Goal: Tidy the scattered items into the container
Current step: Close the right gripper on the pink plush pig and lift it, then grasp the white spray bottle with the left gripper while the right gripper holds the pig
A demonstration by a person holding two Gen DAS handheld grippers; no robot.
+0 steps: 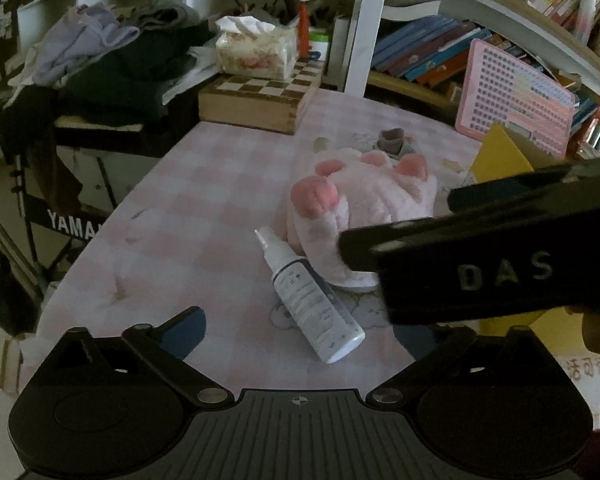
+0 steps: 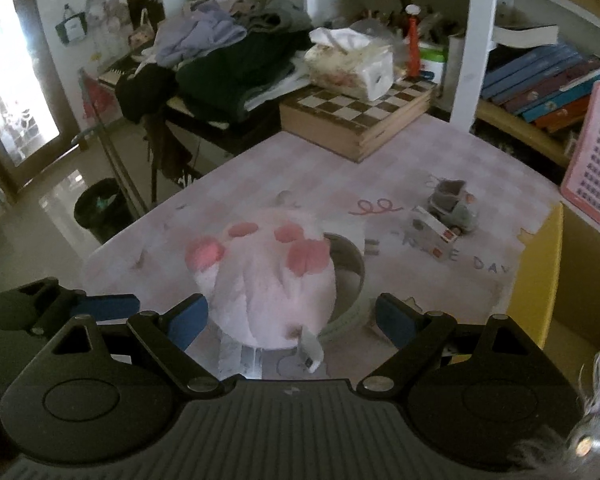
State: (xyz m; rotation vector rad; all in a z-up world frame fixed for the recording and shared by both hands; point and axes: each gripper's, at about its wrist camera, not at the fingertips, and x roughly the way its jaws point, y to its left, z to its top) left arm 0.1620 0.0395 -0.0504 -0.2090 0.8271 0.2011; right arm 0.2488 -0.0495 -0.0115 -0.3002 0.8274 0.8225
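A pink plush paw glove (image 1: 356,204) lies on the pink checked tablecloth (image 1: 204,208); it also shows in the right wrist view (image 2: 264,280). A white spray bottle (image 1: 312,300) lies in front of it, between the open fingers of my left gripper (image 1: 300,336). My right gripper (image 2: 292,316) is open with its blue pads either side of the glove's cuff, not touching it. The right gripper body (image 1: 480,248) crosses the left wrist view over the glove. A yellow container (image 2: 536,276) stands at the right. A roll of tape (image 2: 348,276) lies partly under the glove.
A small carton (image 2: 434,230) and a grey baby shoe (image 2: 456,204) lie farther back. A wooden chess box (image 2: 364,120) with a tissue pack (image 2: 352,64) stands at the back. A pink board (image 2: 592,160) leans against bookshelves. A clothes pile (image 2: 220,52) is at the left.
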